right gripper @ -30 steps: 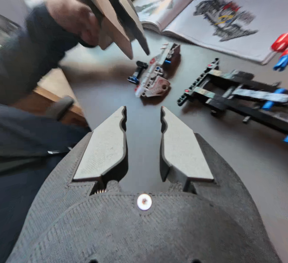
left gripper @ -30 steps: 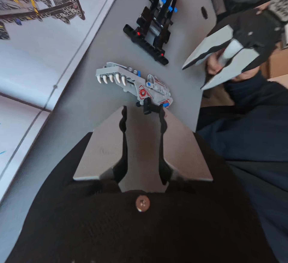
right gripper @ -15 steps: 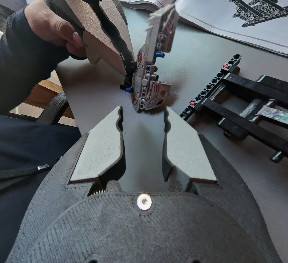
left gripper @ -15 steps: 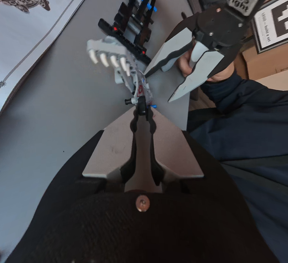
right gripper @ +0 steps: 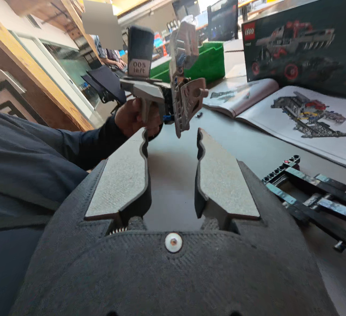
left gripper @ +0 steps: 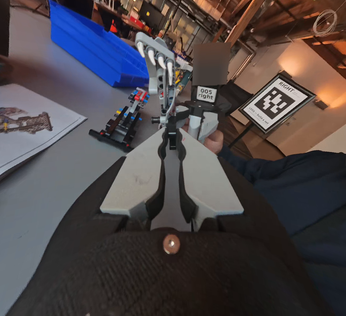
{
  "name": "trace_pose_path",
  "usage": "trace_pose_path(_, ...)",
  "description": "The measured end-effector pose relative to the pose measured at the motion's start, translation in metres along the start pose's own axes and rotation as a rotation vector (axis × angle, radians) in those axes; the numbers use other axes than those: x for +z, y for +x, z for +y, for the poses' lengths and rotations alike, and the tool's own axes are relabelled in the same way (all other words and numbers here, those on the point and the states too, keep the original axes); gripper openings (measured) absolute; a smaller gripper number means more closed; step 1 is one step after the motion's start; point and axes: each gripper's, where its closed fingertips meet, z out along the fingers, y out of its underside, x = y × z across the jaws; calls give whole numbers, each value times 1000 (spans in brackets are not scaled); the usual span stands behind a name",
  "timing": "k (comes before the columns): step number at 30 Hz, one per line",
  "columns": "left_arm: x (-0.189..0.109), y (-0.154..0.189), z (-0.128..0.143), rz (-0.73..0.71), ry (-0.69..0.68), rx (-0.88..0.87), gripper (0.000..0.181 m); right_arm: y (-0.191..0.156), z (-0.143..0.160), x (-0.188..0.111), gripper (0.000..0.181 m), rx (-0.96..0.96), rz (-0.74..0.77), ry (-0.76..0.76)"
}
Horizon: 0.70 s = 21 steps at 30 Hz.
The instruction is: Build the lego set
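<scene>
since the earlier frames the grey toothed jaw assembly (left gripper: 162,82) had been lifted clear of the grey table (left gripper: 56,172) and turned upright; a second before it lay flat on the surface.

left gripper (left gripper: 171,134): fingers closed on a black piece at the lower end of the jaw assembly, holding it in the air, white teeth at the top. seen from the right wrist view, the same gripper (right gripper: 166,98) clamped the assembly's near edge, a hand (right gripper: 131,117) on its handle.

right gripper (right gripper: 172,134): fingers apart, nothing between them, just below the lower tip of the held assembly (right gripper: 184,85), not touching it. in the left wrist view it (left gripper: 200,121) stood just beside the assembly, to its right.

black chassis frame (left gripper: 121,123): on the table, beyond and left of the held piece; blue, yellow and red pins on it. also at right in the right wrist view (right gripper: 307,188).

instruction booklet (left gripper: 31,125): open, flat on the table, left.

set box (right gripper: 295,44): upright behind the booklet (right gripper: 292,112).

blue bin (left gripper: 89,46): far side of the table.

green bin (right gripper: 202,63): behind the held assembly.
</scene>
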Motion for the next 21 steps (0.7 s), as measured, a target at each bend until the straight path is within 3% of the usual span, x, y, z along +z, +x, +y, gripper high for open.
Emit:
trace_pose_path(3,10,13,0,27,58,25,5,-8,-14,-9,30,52,-75,62)
trace_pose_path(7,25,23,9,38,61,75,5,-3,-21,-21,9,77,-63,109)
trace_pose_path(11,37,26,18,61,36,42,7,-6,-21,-40,6,17,-55,85)
trace_pose_path(14,37,19,29,32,-49,67,20,-3,-24,-73,6,-130,-1,19)
trace_pose_path(18,25,-6,34,-83,-131,160,23,39,-22,-137,7,-370,175,-179)
trace_pose_path(21,22,-26,36,-152,-203,219,24,56,-20,-174,7,-452,134,-286)
